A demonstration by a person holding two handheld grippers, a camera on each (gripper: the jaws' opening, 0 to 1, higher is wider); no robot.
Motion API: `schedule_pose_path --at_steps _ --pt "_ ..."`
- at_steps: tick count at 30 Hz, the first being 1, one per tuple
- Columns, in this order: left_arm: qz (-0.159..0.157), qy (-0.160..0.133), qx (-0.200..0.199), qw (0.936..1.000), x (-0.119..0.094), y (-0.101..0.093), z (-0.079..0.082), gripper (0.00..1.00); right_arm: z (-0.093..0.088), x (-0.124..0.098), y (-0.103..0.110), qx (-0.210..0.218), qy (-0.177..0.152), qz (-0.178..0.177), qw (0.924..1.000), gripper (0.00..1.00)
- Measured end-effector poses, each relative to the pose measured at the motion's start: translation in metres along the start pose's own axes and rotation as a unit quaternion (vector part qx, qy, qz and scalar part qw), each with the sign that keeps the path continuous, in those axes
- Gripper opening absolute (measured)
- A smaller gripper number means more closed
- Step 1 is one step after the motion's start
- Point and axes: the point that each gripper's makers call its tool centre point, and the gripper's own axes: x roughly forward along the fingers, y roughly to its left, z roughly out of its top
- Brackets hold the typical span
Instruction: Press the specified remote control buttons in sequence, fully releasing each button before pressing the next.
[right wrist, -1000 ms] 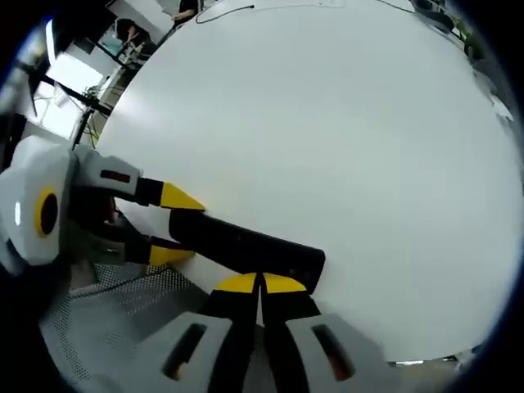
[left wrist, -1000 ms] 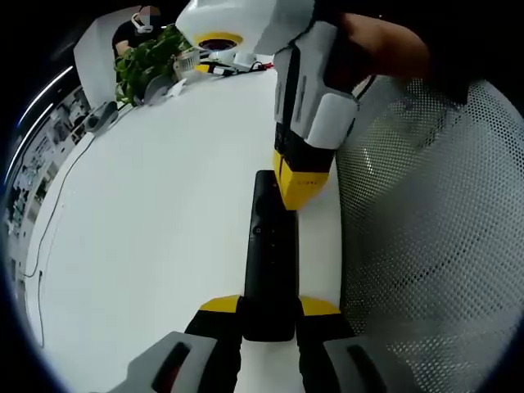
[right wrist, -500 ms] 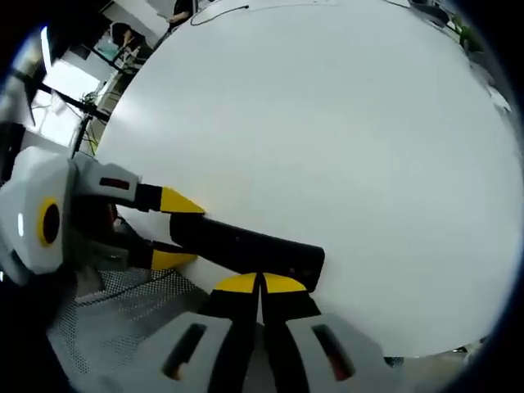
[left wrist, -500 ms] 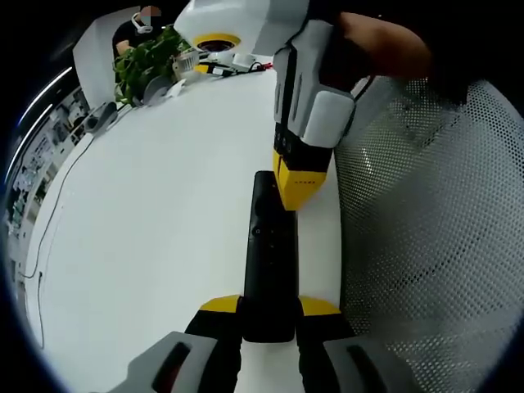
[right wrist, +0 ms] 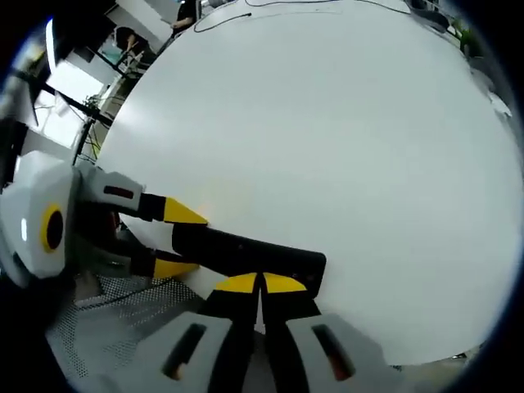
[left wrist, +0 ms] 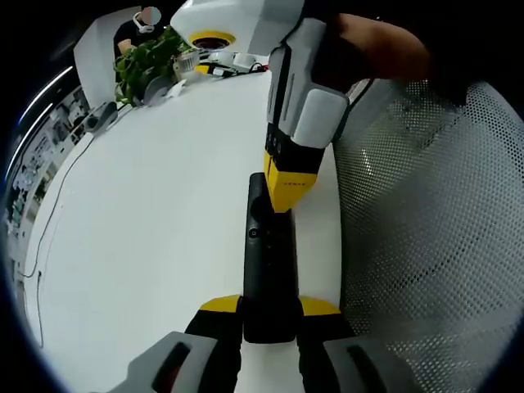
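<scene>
A long black remote (left wrist: 268,262) lies lengthwise over the white table (left wrist: 155,213), near its right edge. My left gripper (left wrist: 270,305) is shut on the remote's near end, a yellow tip on either side. My right gripper (left wrist: 286,187) comes down from the upper right, held by a hand, with its yellow tips together on the remote's far end. In the right gripper view the right gripper (right wrist: 262,283) is shut, its tips resting on the remote (right wrist: 246,254). The left gripper (right wrist: 176,239) holds the other end from the left.
A white mesh chair (left wrist: 426,229) stands close along the table's right edge and shows again as mesh (right wrist: 123,319). A green plant (left wrist: 147,57) and small clutter sit at the table's far end. A thin cable (left wrist: 41,246) runs along the left edge.
The right gripper has shifted a little to the left, so its tips now sit more squarely over the remote's far end. The left gripper keeps its hold.
</scene>
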Motion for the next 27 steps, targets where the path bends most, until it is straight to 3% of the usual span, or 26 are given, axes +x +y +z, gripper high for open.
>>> schedule_pose_path --at_steps 9,20,23,27 --pt "-0.001 0.003 0.002 1.0 0.0002 0.0001 -0.0001 0.25 -0.0001 0.0017 -0.0003 -0.013 -0.004 -0.002 0.9999 0.0" --pt "0.0 0.001 0.0 1.0 -0.0004 0.0 -0.0005 0.25 0.0001 0.0008 -0.0005 0.013 -0.014 0.018 0.9997 0.0" --pt "0.001 0.001 0.001 1.0 -0.0007 -0.0003 -0.0006 0.25 0.0003 0.0002 0.0001 0.046 -0.015 0.034 0.9982 0.0" --pt "0.001 0.0 0.0 1.0 -0.0011 -0.0002 -0.0007 0.25 0.0 -0.0006 0.0012 0.051 -0.013 0.036 0.9979 0.0"
